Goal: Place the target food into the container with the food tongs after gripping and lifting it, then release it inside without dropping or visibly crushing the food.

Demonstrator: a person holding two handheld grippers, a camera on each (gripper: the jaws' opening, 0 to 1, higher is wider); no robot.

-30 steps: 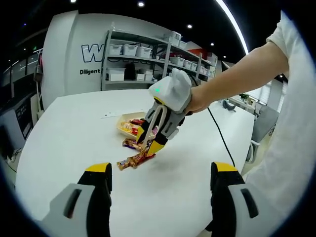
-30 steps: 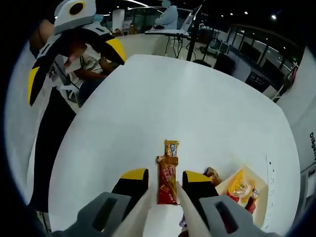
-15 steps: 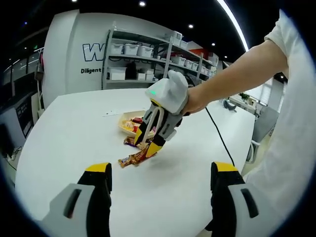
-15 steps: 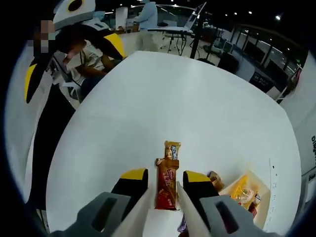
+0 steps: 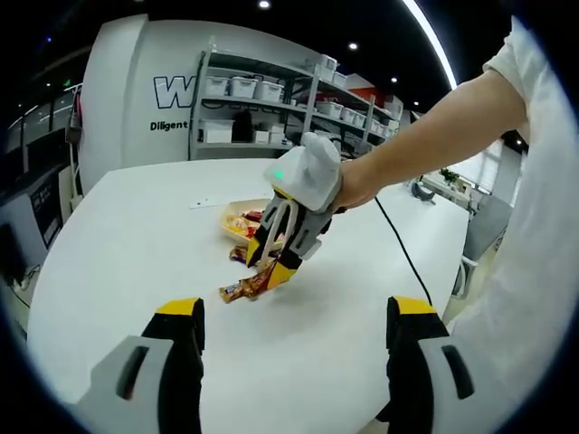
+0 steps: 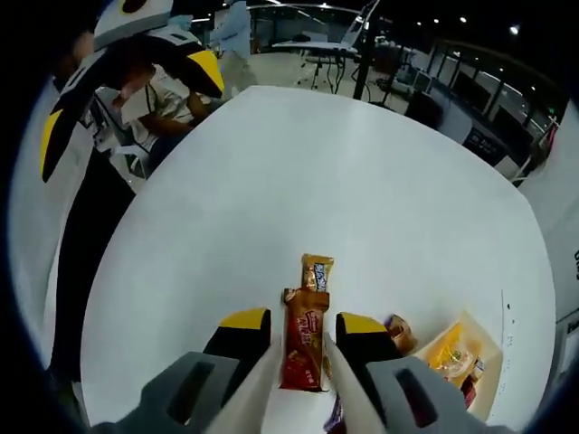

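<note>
right gripper [image 6: 303,327]: jaws closed onto metal food tongs [image 6: 271,380], whose two arms pinch a red-wrapped snack bar [image 6: 304,353] between them. a second, orange-wrapped bar [image 6: 316,271] lies at the far end of the red bar, on the white table [image 6: 362,199]. yellow container [image 6: 457,348] with assorted wrapped snacks sits near, to the right in the right gripper view. left gripper [image 5: 289,316]: jaws wide apart, nothing between them, hovering above the table, facing the right gripper [image 5: 285,240] and the held bar [image 5: 246,287].
</note>
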